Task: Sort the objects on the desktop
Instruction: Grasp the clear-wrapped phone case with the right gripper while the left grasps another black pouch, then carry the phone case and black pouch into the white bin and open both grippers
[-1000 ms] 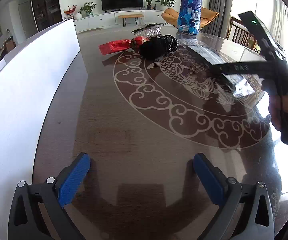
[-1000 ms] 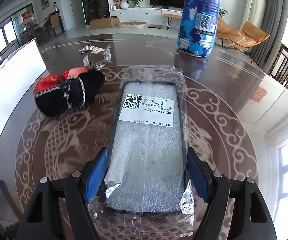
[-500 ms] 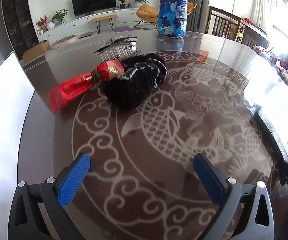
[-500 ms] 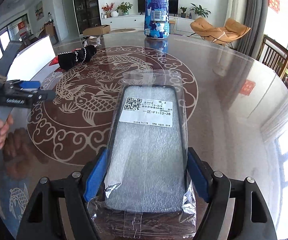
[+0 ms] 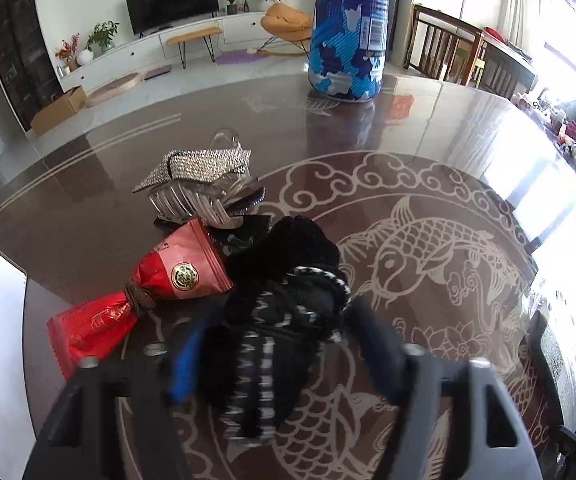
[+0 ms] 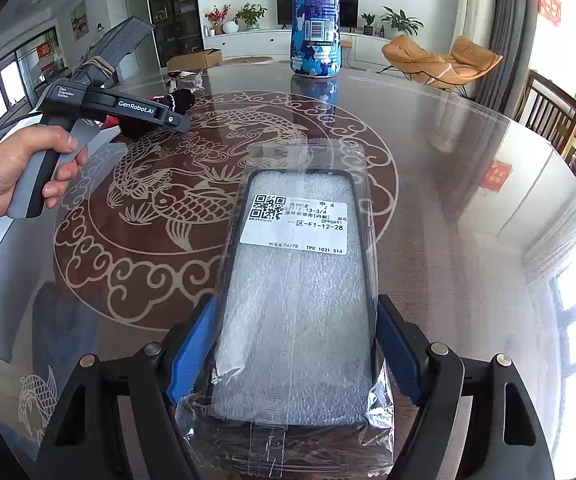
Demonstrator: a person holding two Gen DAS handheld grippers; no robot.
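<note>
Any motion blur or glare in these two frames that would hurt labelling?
Left wrist view: the left tool is smeared by motion blur as its jaws close around the black knitted bundle; the window blows out the table at right. Right wrist view: sharp; the bagged phone case label is readable; mild window glare on the right; fisheye bending at the edges.

Glossy carved table [image 5: 427, 140]: bottle [image 5: 347, 32], hair claw [image 5: 200, 184], red packet [image 5: 144, 296].
</note>
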